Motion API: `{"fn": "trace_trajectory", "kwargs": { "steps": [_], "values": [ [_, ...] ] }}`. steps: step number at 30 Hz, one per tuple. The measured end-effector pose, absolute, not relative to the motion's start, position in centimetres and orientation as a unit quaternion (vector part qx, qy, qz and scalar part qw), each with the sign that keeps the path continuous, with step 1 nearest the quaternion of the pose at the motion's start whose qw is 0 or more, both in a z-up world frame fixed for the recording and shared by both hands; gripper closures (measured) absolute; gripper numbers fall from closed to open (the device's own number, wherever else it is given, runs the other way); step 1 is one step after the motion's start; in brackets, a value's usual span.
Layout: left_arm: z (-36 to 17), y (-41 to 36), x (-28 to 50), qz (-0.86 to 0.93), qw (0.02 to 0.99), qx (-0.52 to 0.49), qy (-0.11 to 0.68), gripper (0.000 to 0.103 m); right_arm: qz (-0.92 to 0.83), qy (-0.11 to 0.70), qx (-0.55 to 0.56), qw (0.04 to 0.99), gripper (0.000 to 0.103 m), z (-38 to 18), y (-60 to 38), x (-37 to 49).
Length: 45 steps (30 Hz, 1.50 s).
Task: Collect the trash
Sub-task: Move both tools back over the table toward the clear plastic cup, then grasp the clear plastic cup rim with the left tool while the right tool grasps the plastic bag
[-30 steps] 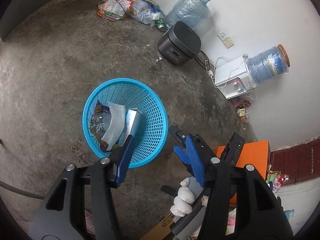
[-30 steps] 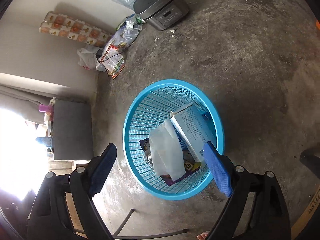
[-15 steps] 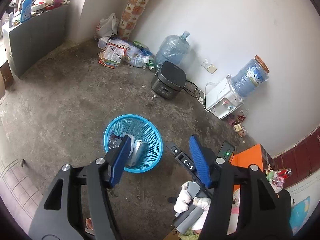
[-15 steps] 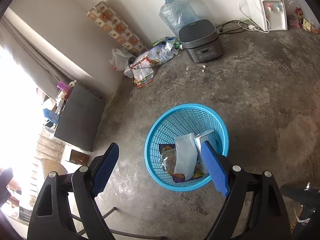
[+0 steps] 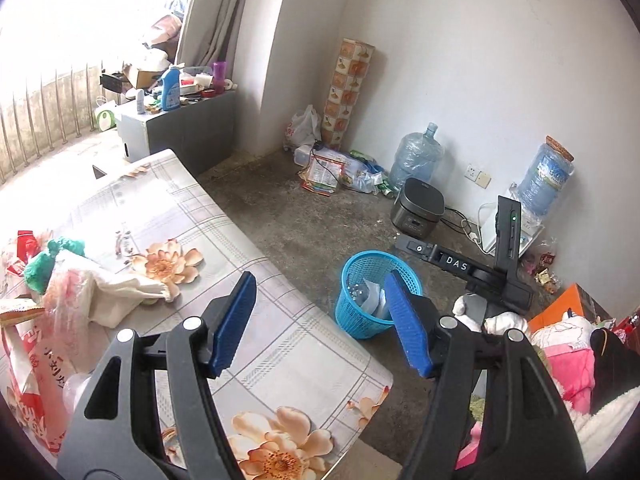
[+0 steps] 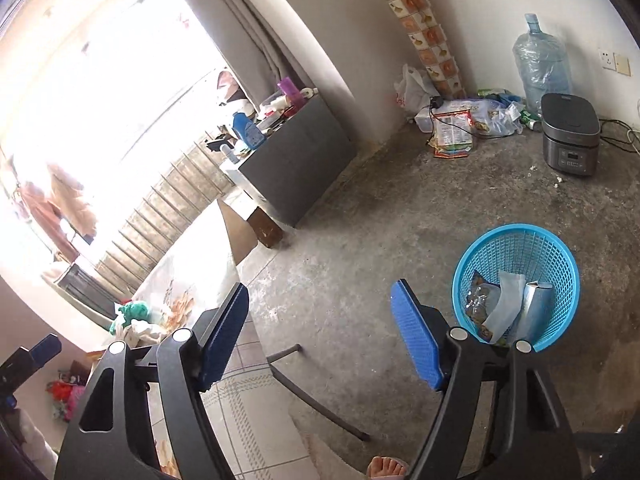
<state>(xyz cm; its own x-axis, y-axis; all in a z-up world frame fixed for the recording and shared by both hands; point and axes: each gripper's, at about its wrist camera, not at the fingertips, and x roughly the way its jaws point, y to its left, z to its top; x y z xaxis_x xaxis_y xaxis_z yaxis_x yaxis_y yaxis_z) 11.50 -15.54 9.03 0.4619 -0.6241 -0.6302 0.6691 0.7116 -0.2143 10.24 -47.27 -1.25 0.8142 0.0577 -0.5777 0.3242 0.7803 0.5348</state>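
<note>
- Left wrist view: the left hand-held gripper (image 5: pixel 322 322) is spread wide with nothing between its blue pads, held over the near edge of the surface (image 5: pixel 224 240), which wears a flower-print cloth.
- The blue basket (image 5: pixel 374 300) stands on the concrete floor (image 5: pixel 304 216) just beyond that edge of the surface, with wrappers (image 5: pixel 368 294) showing inside it.
- A pile of bags (image 5: pixel 72 300) and a green bundle (image 5: pixel 52 256) lie on the surface, well to the left of the basket.
- The right hand-held gripper (image 5: pixel 460 264) shows just right of the basket as a black bar held in a white-gloved hand (image 5: pixel 492 316); its pads are out of sight from here.
- A grey rice cooker (image 5: pixel 418 214) sits on the floor behind the basket, near the wall.
- Right wrist view: the right hand-held gripper (image 6: pixel 320 332) is also wide apart and carries nothing, held above the floor (image 6: pixel 380 220).
- The basket (image 6: pixel 520 252) stands upright just right of the gripper's right pad and holds a snack bag (image 6: pixel 482 300), a pale wrapper (image 6: pixel 506 304) and a carton (image 6: pixel 534 312).
- The surface (image 6: pixel 240 408) lies left of the basket, with a bare foot (image 6: pixel 386 468) at the bottom edge of the view.
- The rice cooker (image 6: pixel 570 136) sits beyond the basket, by the wall.
</note>
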Motion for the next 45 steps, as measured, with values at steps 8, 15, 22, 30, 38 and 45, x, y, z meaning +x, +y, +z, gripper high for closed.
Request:
{"fn": "trace_trajectory", "kwargs": {
  "steps": [8,15,22,30,38,45],
  "values": [
    [7.2,-2.4,10.3,-0.287,0.894,-0.001,0.343,0.04,0.059,0.338,0.283,0.896,0.043,1.1,-36.6,13.4],
    [3.3,3.0,9.8,-0.221,0.91,-0.01,0.351,0.041,0.145,0.379,0.28,0.87,0.055,1.1,-29.8,16.8],
    [0.3,2.4,11.4,-0.189,0.915,-0.002,0.357,0.061,0.173,0.419,0.294,0.842,0.061,-0.1,-25.9,19.0],
    [-1.4,1.0,12.2,-0.146,0.922,0.055,0.355,0.096,0.193,0.434,0.305,0.826,0.061,-0.5,-24.5,20.5],
    [0.0,2.6,12.2,-0.11,0.937,0.049,0.329,0.099,0.235,0.431,0.336,0.804,0.061,-0.4,-23.2,22.7],
    [0.4,4.0,13.3,-0.074,0.942,0.038,0.326,0.099,0.264,0.437,0.381,0.771,0.061,-2.3,-22.0,26.1]
  ]
}}
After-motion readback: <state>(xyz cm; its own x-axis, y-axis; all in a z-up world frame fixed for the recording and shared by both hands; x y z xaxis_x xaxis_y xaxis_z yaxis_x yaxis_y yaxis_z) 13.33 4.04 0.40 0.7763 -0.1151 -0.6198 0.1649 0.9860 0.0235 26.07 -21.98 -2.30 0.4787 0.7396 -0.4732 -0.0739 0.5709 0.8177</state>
